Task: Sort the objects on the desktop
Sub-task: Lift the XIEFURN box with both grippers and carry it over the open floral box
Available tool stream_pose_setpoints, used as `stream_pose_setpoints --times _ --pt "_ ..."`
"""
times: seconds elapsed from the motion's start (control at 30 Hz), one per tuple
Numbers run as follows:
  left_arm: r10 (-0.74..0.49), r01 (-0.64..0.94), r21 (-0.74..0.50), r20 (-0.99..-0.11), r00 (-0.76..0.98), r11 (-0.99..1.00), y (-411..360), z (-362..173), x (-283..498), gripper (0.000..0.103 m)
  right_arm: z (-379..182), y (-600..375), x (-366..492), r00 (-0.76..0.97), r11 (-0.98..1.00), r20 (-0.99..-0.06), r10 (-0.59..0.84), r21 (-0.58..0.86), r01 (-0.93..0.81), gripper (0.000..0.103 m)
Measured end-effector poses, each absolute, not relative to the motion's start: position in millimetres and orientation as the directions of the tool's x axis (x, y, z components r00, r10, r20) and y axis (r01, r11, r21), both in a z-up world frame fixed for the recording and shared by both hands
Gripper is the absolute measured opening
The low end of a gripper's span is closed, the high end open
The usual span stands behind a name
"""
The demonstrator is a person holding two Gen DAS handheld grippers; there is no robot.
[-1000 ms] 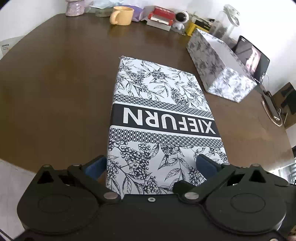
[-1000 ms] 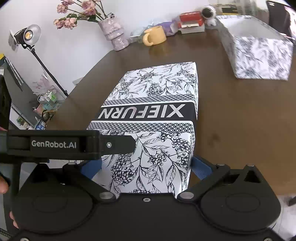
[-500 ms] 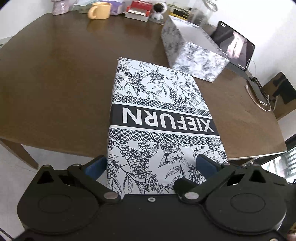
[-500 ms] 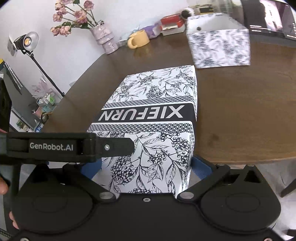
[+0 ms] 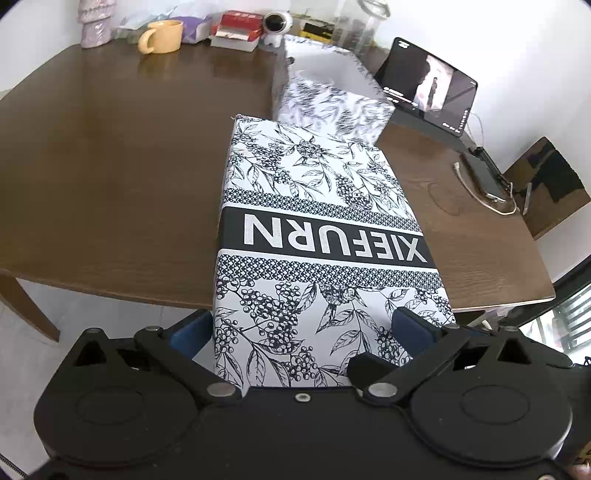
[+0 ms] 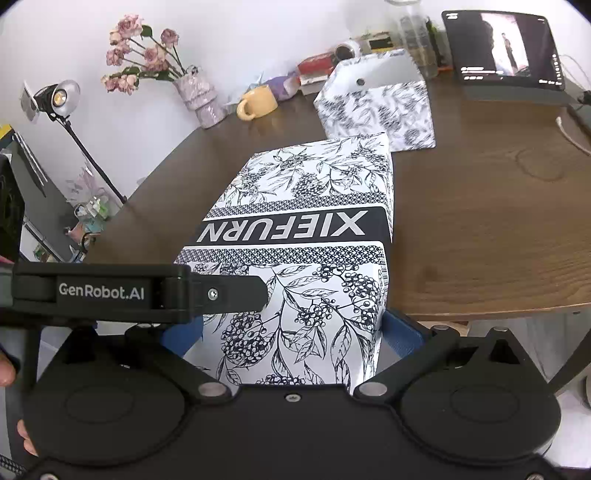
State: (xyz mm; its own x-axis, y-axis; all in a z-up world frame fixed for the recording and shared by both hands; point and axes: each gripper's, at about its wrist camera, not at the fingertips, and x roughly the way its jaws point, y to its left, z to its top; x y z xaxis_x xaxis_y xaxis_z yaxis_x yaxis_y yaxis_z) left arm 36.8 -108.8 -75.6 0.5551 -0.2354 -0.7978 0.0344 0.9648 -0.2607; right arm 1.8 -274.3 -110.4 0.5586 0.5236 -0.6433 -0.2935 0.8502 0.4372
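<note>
Both my tongs, left and right, clamp the patterned lid above the worktop, short of the open box, so capping remains.

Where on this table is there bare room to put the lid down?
The widest bare wood lies left of the held lid, reaching from the near table edge back toward the yellow mug. A smaller patch sits right of the lid, between the open box and the near edge. The back edge is crowded: vase, mug, books, jar, tablet.
</note>
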Motion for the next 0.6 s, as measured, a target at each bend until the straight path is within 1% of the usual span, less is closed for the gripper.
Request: stream_pose_setpoints --times 0.27,0.6 --pt "-0.229 0.049 -0.253 -0.757 0.613 0.966 -139.5 -53.9 43.5 0.103 -97.8 -304.1 5.5 0.61 0.841 -0.583 0.536 0.433 -0.325 0.103" --pt "-0.233 0.077 -0.246 -0.705 0.67 0.966 -164.9 -28.6 65.3 0.103 -78.2 -324.3 31.8 0.663 0.84 -0.523 0.535 0.413 -0.352 0.103"
